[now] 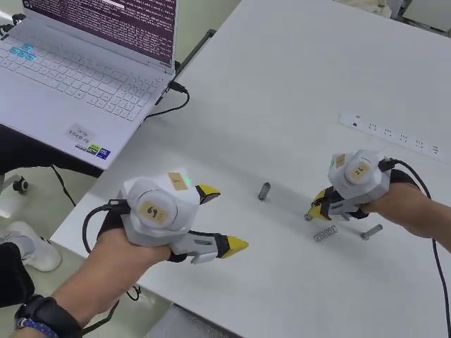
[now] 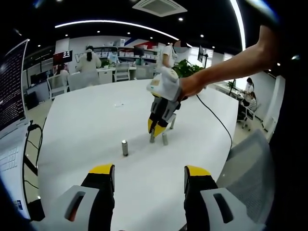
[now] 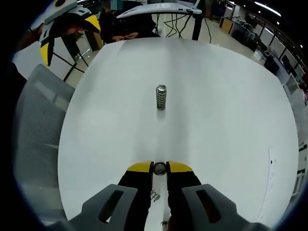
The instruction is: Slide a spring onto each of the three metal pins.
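Observation:
My right gripper (image 1: 316,205) is shut on a short metal pin (image 1: 308,216), held upright with its lower end on the white table (image 1: 296,91). In the right gripper view the pin's round top (image 3: 160,169) sits between the yellow tips of that gripper (image 3: 160,166). A loose spring (image 1: 325,233) lies just beside it, and another pin (image 1: 371,231) lies flat to the right. A third pin (image 1: 264,191) stands upright mid-table with a spring around it (image 3: 161,96). My left gripper (image 1: 222,218) hovers open near the front edge, nothing between its fingers (image 2: 102,172).
An open laptop (image 1: 84,77) sits at the table's left with a cable (image 1: 173,105) plugged in. A white power strip (image 1: 394,132) lies at the far right. A grey chair back (image 2: 250,168) stands by the table edge.

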A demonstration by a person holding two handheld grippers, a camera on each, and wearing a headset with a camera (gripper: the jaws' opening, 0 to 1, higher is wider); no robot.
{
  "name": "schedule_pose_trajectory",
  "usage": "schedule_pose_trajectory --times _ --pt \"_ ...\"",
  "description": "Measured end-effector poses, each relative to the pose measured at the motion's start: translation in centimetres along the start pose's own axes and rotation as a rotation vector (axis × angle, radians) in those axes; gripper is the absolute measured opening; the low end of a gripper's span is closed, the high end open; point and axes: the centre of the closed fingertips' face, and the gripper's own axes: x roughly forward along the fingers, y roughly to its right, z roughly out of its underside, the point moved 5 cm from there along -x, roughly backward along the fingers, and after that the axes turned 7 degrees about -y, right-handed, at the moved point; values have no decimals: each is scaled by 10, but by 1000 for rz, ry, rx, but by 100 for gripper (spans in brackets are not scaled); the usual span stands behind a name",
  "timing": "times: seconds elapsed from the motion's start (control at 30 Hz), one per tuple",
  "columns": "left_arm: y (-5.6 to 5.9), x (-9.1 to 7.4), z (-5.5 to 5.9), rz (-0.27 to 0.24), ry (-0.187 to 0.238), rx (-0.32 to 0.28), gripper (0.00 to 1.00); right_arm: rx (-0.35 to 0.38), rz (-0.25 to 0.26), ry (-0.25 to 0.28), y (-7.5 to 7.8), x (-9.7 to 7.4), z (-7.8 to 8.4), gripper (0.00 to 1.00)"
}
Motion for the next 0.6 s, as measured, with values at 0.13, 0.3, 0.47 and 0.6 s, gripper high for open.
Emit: schedule_pose_trajectory --times 0.13,0.3,0.47,0.6 --pt "-1 -1 0 -5 0 -3 53 -9 -4 -9 0 4 1 9" --pt "-3 -2 1 -12 -1 -7 53 -14 -7 -11 -1 6 0 9" --pt "-2 -3 1 -13 -3 -5 53 -9 -6 -13 -2 6 -1 11" --pt "0 -4 -2 -13 -1 -3 53 0 4 -3 -2 -1 -1 15"
